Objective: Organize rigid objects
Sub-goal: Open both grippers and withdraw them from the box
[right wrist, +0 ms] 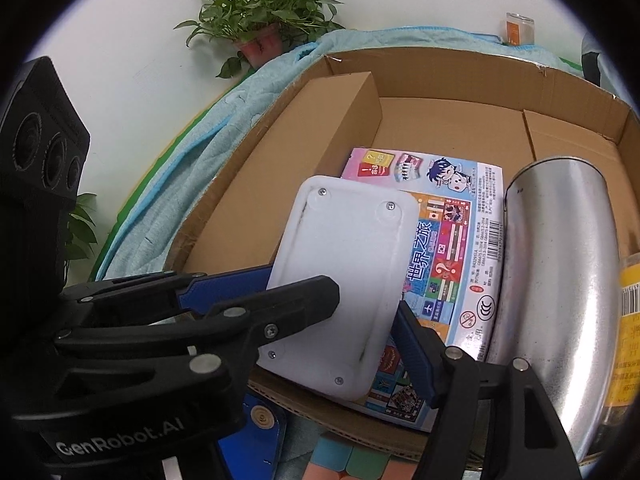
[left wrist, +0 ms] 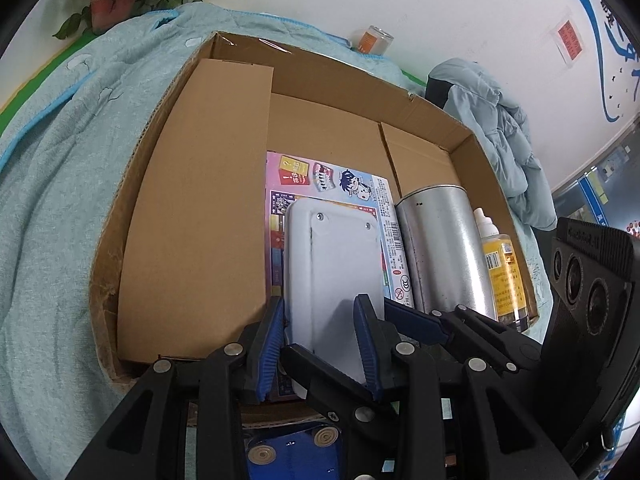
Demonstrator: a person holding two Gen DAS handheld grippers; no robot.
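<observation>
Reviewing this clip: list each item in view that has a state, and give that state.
White tray: upside down, gripped, over the game box.
Left gripper: shut on the white tray.
Right gripper: open beside the tray.
Cardboard box: open.
Game box: flat inside.
Metal canister: on its side.

You are seeing a potted green plant (left wrist: 114,0) standing at the far corner against the white wall (left wrist: 440,8). A light blue quilt (left wrist: 60,168) is covering the surface below it. A glass jar with an orange label (left wrist: 374,40) is sitting upright on the quilt's far edge. A pale blue padded jacket (left wrist: 500,132) is lying crumpled to the right. A red notice (left wrist: 568,40) is hanging beside a blue wall decal (left wrist: 596,52).
</observation>
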